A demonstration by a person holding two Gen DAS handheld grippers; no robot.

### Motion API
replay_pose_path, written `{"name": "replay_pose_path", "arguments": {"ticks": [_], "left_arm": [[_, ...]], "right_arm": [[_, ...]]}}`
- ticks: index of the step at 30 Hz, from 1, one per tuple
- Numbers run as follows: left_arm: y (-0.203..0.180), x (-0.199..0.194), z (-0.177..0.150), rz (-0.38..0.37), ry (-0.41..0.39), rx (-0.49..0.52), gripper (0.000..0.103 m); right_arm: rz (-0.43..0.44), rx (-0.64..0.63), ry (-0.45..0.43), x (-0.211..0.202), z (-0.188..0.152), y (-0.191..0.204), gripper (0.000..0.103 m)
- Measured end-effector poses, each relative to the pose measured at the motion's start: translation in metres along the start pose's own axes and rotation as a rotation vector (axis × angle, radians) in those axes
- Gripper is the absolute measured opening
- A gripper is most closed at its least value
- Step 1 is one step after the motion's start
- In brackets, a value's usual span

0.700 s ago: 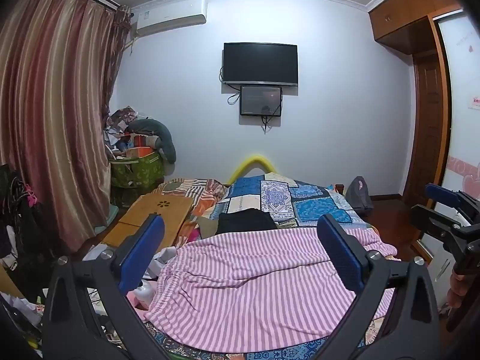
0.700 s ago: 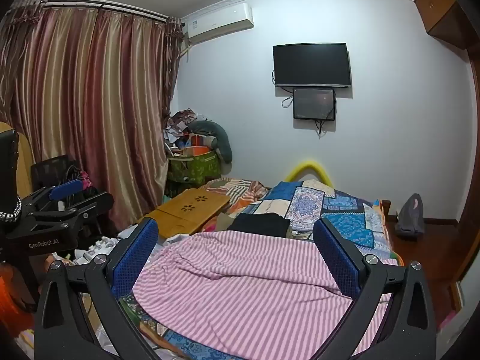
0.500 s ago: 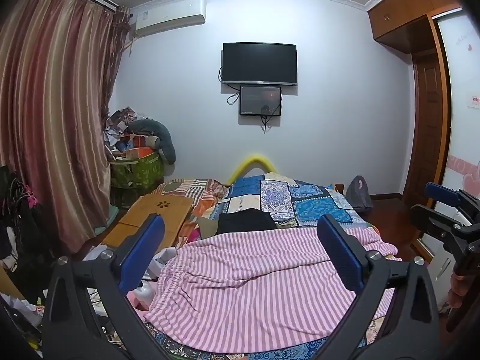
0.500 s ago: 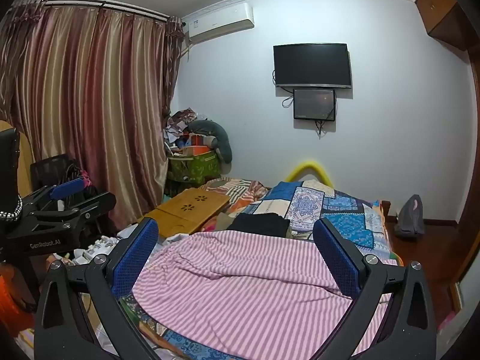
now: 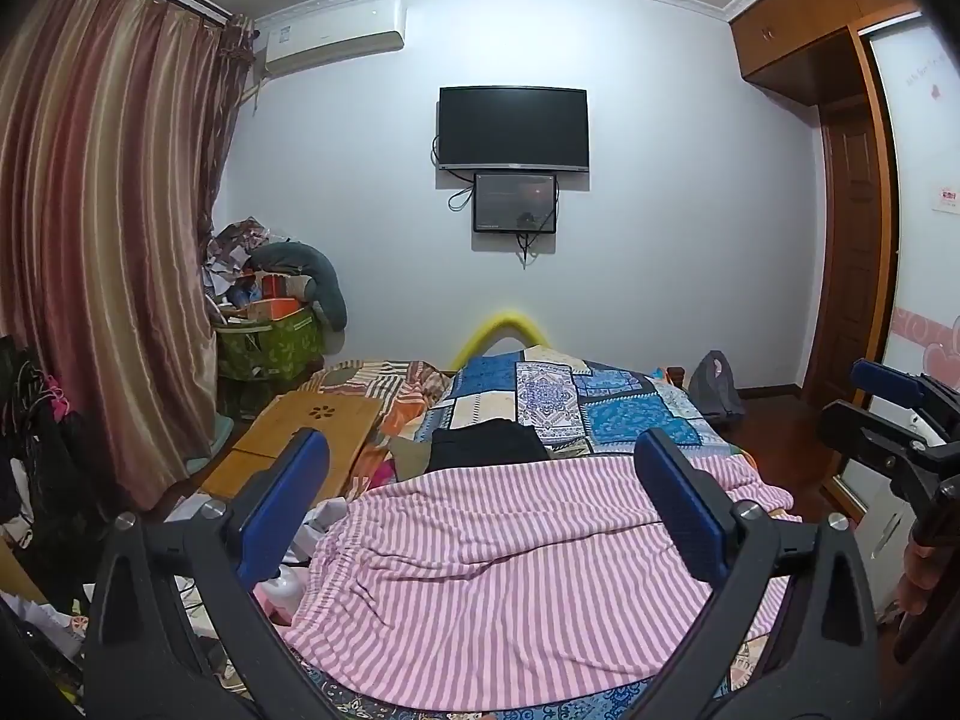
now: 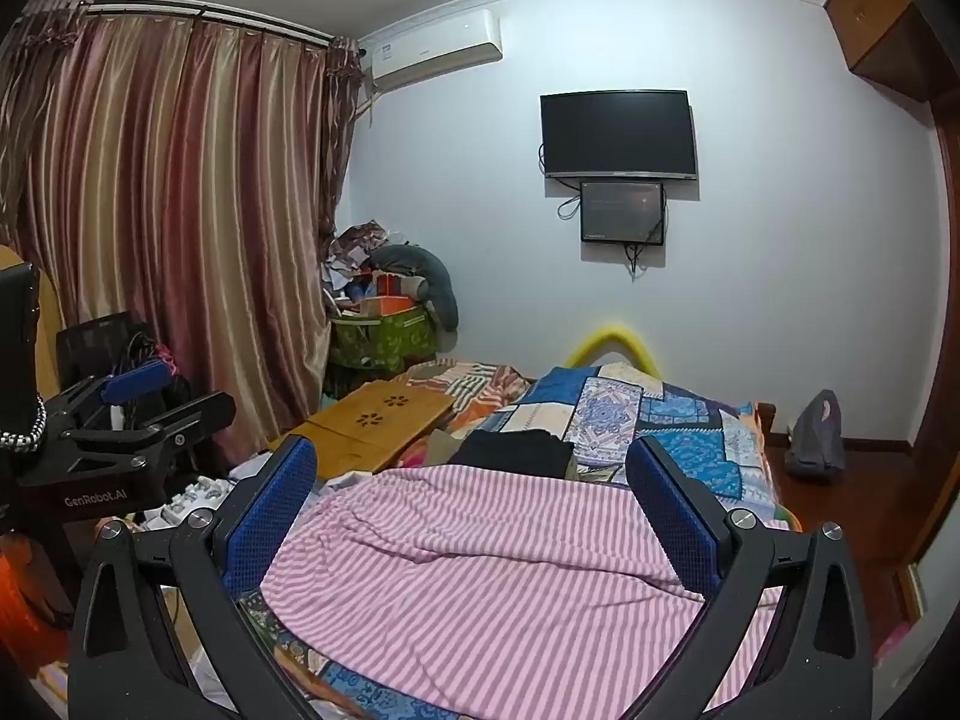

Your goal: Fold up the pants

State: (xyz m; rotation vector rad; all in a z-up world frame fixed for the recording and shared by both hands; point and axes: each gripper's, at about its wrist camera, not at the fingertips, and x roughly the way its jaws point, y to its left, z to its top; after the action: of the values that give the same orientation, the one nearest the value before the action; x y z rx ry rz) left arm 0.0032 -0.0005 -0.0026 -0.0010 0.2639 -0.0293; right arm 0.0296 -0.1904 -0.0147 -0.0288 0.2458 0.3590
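Pink-and-white striped pants (image 5: 510, 564) are seen spread flat across the near end of a bed, on a blue patchwork quilt (image 5: 600, 402); they lie rumpled, with a gathered waistband at the left side in the left wrist view. A folded black garment (image 5: 489, 444) is laid on the quilt just beyond the pants, toward the wall. The left gripper (image 5: 480, 498) is held above the near edge of the pants with its blue-padded fingers (image 5: 285, 504) spread wide and nothing caught between them. The right gripper (image 6: 474, 498) is held likewise over the pants, its fingers (image 6: 270, 510) also fully apart and empty. Each gripper is glimpsed at the edge of the other's view. A bamboo lap desk (image 6: 372, 426) is seen left of the pants, beside a striped curtain (image 6: 168, 228). A dark television (image 5: 513, 127) is mounted on the wall beyond the pants, with a smaller screen (image 5: 515, 202) fixed directly beneath it.
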Motion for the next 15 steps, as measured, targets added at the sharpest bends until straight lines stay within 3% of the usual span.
{"name": "replay_pose_path", "arguments": {"ticks": [15], "left_arm": [[-0.0038, 0.0015, -0.0005, 0.000, 0.004, 0.004, 0.103]], "right_arm": [[-0.002, 0.005, -0.014, 0.0015, -0.0010, -0.0039, 0.103]]}}
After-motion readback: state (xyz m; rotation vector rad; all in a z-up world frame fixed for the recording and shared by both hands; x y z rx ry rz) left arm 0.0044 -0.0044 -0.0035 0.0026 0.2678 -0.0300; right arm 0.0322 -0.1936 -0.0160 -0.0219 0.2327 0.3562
